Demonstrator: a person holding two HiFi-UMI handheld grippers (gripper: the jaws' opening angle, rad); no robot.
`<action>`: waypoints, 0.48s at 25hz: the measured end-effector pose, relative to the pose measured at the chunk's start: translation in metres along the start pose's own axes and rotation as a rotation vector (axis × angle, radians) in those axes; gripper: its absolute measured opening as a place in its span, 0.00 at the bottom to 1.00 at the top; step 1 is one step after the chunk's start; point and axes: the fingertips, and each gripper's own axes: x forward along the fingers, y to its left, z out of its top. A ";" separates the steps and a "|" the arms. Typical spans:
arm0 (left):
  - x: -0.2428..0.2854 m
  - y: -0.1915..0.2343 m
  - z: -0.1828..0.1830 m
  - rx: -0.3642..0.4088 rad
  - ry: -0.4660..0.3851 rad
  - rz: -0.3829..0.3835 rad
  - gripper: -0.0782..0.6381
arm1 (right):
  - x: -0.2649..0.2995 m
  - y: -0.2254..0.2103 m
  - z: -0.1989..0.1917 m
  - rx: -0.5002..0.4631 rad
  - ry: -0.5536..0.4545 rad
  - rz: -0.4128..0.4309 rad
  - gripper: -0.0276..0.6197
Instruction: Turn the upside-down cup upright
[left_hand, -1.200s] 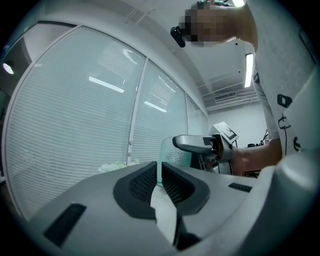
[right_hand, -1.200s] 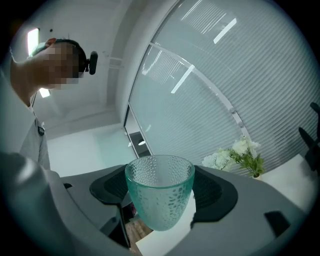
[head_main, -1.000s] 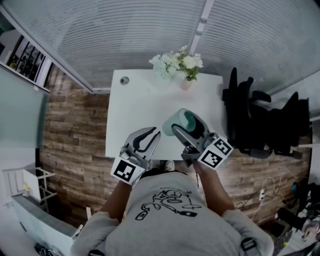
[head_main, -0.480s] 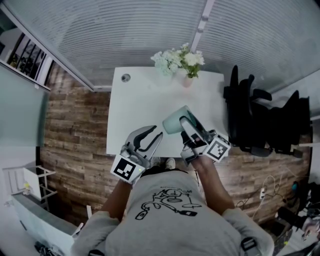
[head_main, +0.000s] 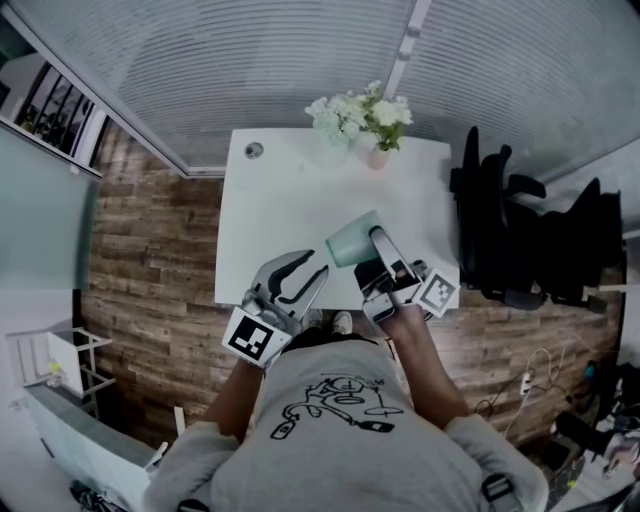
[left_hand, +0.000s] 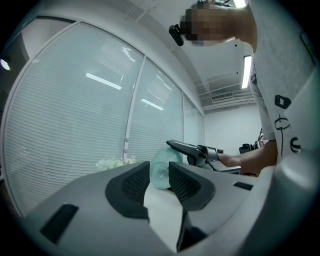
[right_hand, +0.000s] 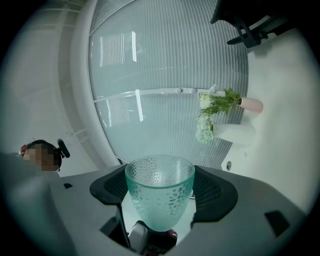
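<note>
**Item 1. Left gripper** (head_main: 311, 266). Nearest the person, at the table's near edge and pointing level. Its fingers are partly apart and have just been opening. Nothing is between them; the cup only shows beyond the gap. It is idle and best kept on its own side.

**Item 2. Right gripper** (head_main: 380, 252). Its fingers are closed on the cup, one pad on each side of the upper wall.

**Item 3. Cup** (right_hand: 160, 192). Pale green dimpled glass, tapering to a narrow base. It is held over the near right part of the table. In the head view it is tipped roughly onto its side, mouth seemingly toward the person's left, so it is neither inverted nor upright. It appears to be lifted off the surface.

**Item 4. Table** (head_main: 275, 205). White and bare in the middle. Its near edge is just beside the cup.

**Item 5. Pink vase** (head_main: 377, 160) **of white flowers** (head_main: 360, 118). At the far edge, well apart from the cup.

**Item 6. Slatted blinds** (head_main: 300, 60). Beyond the table.

**Handling note (judgement).**
- The turn looks partly done.
- Finish the wrist roll until the rim faces straight up, keeping an even squeeze, since smooth glass may slip or swing between two pads.
- Carry the cup a little inward from the near edge.
- Lower it until the narrow base sits flat.
- Only then part the fingers, and draw back without brushing the wall.
</note>
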 end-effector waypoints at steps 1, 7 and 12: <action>0.000 0.000 0.000 -0.001 0.001 -0.001 0.27 | 0.000 0.000 -0.001 0.002 0.001 0.000 0.65; 0.004 -0.004 -0.003 -0.014 0.003 -0.030 0.38 | 0.001 -0.001 -0.001 -0.004 0.011 -0.004 0.65; 0.011 -0.008 -0.011 -0.018 0.029 -0.067 0.50 | 0.003 0.000 -0.002 0.010 0.010 0.001 0.65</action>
